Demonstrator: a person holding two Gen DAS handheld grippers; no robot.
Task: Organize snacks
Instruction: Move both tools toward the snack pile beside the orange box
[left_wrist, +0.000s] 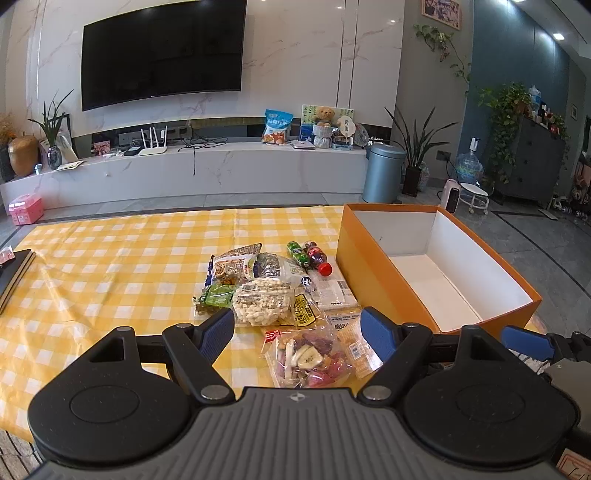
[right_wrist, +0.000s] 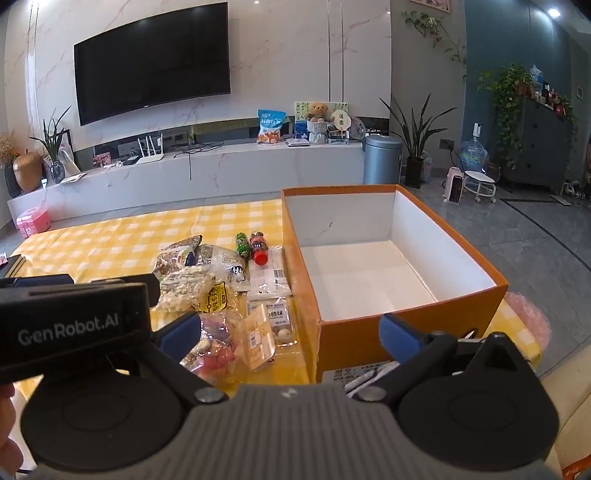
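A pile of snack bags (left_wrist: 266, 291) lies on the yellow checked tablecloth (left_wrist: 110, 266), with a red-capped cola bottle (left_wrist: 318, 258) and a green bottle (left_wrist: 298, 253) at its far side. A clear bag of mixed dried fruit (left_wrist: 308, 354) is the nearest packet. An orange box (left_wrist: 373, 269) with a white, empty inside stands right of the pile. My left gripper (left_wrist: 297, 332) hangs open above the dried fruit bag, holding nothing. My right gripper (right_wrist: 291, 332) is open too, over the box's near left corner (right_wrist: 321, 325) and the small packets (right_wrist: 275, 321) beside it.
A dark book (left_wrist: 16, 273) lies at the cloth's left edge. Behind the table run a white TV bench (left_wrist: 207, 166) and a wall-mounted TV (left_wrist: 162, 51). A grey bin (left_wrist: 382, 173), potted plants and a water jug stand on the floor at right. The left gripper's body (right_wrist: 70, 325) crosses the right view.
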